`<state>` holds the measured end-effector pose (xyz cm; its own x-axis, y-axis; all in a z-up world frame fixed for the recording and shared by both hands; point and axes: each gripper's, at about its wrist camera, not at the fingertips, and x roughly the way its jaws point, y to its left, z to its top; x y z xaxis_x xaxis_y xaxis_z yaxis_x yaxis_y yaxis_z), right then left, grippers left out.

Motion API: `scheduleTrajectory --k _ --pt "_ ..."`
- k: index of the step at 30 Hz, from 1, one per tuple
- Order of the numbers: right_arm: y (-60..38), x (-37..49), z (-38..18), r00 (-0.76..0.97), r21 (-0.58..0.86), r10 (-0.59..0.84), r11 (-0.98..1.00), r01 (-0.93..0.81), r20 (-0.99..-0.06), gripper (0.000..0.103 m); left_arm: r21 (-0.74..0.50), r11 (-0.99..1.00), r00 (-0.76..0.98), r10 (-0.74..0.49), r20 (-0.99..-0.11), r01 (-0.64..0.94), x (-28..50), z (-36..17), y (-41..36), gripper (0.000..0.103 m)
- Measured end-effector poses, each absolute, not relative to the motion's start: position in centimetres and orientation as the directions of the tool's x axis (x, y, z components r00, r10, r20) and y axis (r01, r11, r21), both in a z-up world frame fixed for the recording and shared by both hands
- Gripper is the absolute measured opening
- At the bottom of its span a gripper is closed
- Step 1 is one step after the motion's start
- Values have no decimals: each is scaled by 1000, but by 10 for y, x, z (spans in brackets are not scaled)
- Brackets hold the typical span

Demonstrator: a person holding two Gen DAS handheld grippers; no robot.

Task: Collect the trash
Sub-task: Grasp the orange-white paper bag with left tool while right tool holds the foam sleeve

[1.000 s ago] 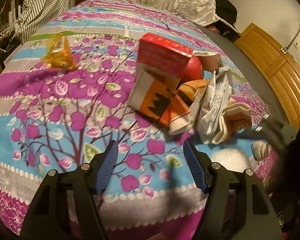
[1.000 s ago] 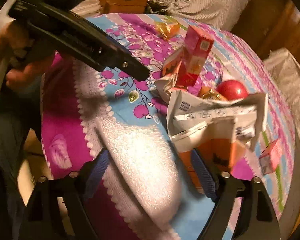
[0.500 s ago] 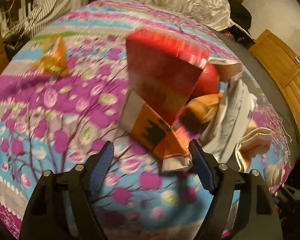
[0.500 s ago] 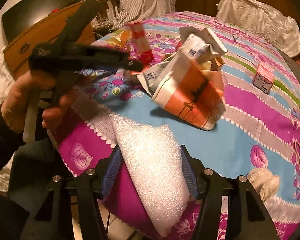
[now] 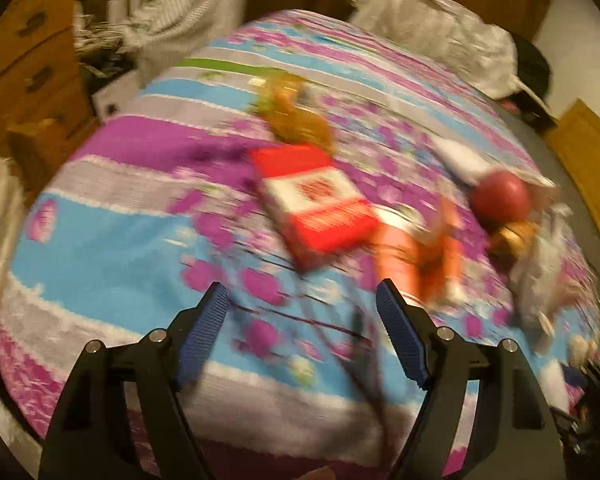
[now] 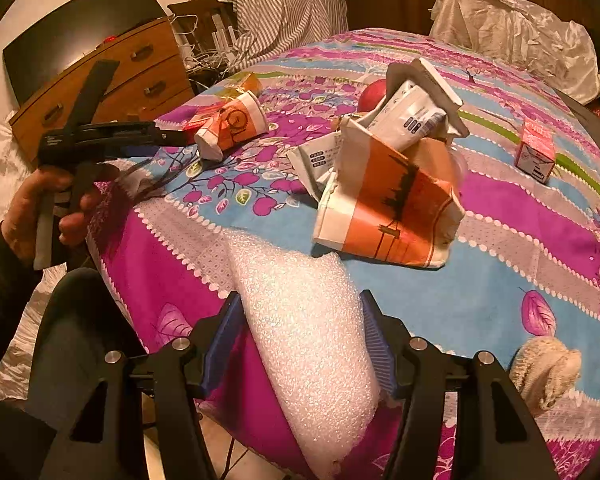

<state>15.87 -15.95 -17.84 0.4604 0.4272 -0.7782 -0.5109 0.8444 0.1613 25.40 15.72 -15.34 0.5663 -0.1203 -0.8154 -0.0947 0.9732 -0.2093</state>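
right wrist view is showing the right gripper (image 6: 300,336) squeezing a white foam sheet (image 6: 308,344) between its blue pads, and the sheet is hanging over the near edge of the flowery tablecloth (image 6: 520,240). just past the foam sheet, a squashed orange paper bag (image 6: 388,208) is lying with white packets (image 6: 412,116) sticking out of it. a red ball (image 6: 370,94) is peeking out behind the bag. left of the bag, an orange paper cup (image 6: 236,120) is lying on its side. a hand (image 6: 48,208) is holding the left gripper (image 5: 300,316) there. left wrist view is blurry: its fingers are spread wide with nothing between them, hanging over the cloth, with a red and white box (image 5: 316,204) lying beyond them.
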Motion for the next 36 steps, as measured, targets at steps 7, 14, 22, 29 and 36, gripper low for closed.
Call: scheduleTrajectory --k 7,14,22,29,36 --pt "-162 163 -181 457 178 436 845 -504 -775 61 -228 973 569 -202 -797 26 255 -152 105 76" --pt "-166 163 -186 458 200 450 845 -496 -767 61 -239 971 559 -202 -804 7 279 -158 83 76" --pt "-173 164 -183 462 232 470 845 -483 -752 61 -151 989 594 -124 -795 5 280 -150 69 86" --pt "-171 164 -185 482 230 460 857 -462 -746 61 -126 991 559 -83 -825 -38 308 -167 68 64" --pt "-170 160 -178 556 227 443 881 -415 -703 58 -99 994 602 -57 -797 -37 296 -164 69 14"
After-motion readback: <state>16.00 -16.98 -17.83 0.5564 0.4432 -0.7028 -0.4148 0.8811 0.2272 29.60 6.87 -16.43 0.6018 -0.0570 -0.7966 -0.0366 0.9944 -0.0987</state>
